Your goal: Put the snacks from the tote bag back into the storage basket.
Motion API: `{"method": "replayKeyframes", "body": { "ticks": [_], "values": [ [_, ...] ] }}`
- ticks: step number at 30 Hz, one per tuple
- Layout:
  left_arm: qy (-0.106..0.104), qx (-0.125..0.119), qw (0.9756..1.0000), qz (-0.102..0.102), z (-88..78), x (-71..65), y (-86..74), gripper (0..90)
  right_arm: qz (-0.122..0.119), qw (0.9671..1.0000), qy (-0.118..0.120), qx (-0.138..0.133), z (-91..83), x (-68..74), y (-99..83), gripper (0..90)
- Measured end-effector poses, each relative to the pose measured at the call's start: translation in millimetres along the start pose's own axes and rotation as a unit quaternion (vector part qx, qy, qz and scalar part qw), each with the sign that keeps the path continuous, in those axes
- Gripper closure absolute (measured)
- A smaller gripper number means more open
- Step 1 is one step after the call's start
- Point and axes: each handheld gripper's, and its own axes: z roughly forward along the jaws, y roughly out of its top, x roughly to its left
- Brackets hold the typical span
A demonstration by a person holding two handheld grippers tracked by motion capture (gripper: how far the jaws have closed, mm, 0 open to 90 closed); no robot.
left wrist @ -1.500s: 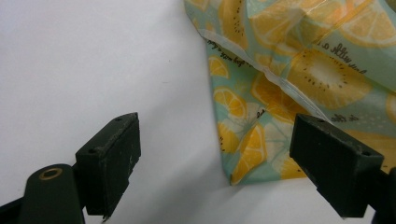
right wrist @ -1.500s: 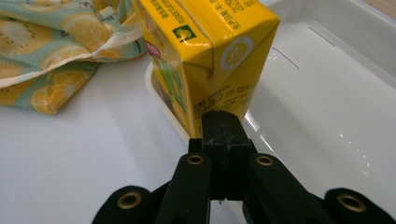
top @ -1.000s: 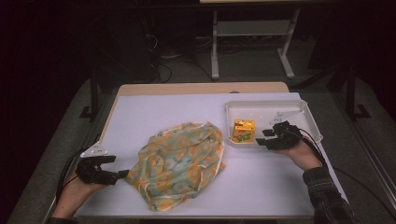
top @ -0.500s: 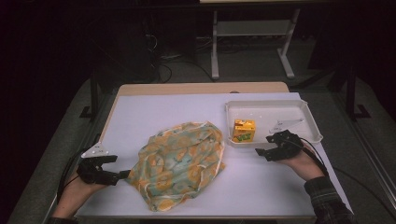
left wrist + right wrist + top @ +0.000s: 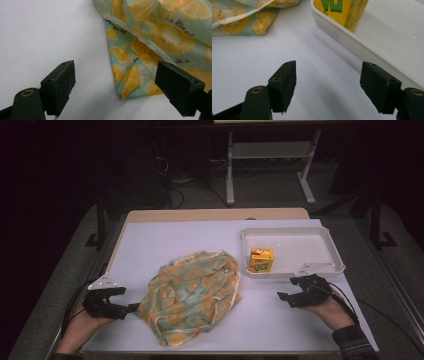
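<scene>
Nearest the person, the left gripper (image 5: pixel 131 308) sits low on the table (image 5: pixel 165 240) at the near-left, its jaws spread wide with nothing pressed between them. In the left gripper view the cloth's (image 5: pixel 155 42) near corner lies flat on the white surface between the 2 black jaws, closer to the one on the right of that view, and neither pad touches it. So the cloth lies straight ahead of this gripper and a little to its right, with its bulk running away toward the middle of the table.

Across at the near-right, the right gripper (image 5: pixel 286 292) rests on the bare table just in front of the white tray (image 5: pixel 330 240). Its jaws have just been opening and stand apart with nothing between them. In the right gripper view the tray's near wall runs beside the right-hand jaw, the yellow carton (image 5: pixel 340 11) stands inside the tray beyond it, and an edge of the cloth shows well off toward the upper left.

Farther back, the cloth (image 5: pixel 192 292) is a crumpled heap in the middle of the table, its longer spread running from the near-left corner up toward the tray. The carton (image 5: pixel 261 259) stands upright in the tray's near-left corner.

I judge the left gripper better placed for the cloth: its corner is already framed by those jaws, while the right has open table to cross.
</scene>
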Motion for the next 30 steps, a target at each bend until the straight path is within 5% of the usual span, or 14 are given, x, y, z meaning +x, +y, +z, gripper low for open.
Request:
{"method": "replayKeyframes", "body": {
  "ticks": [20, 30],
  "values": [
    [0.000, -0.002, 1.0000, -0.006, -0.1, -1.8, -0.3, 16.4, 0.032, 0.9993, -0.018, 0.008, -20.5, 17.6, -52.0, 26.1],
    [-0.001, 0.001, 1.0000, -0.002, 1.0, -2.2, 0.1, 16.4, 0.029, 0.9993, -0.023, 0.005, -21.1, 16.4, -53.9, 24.7]
  ]
}}
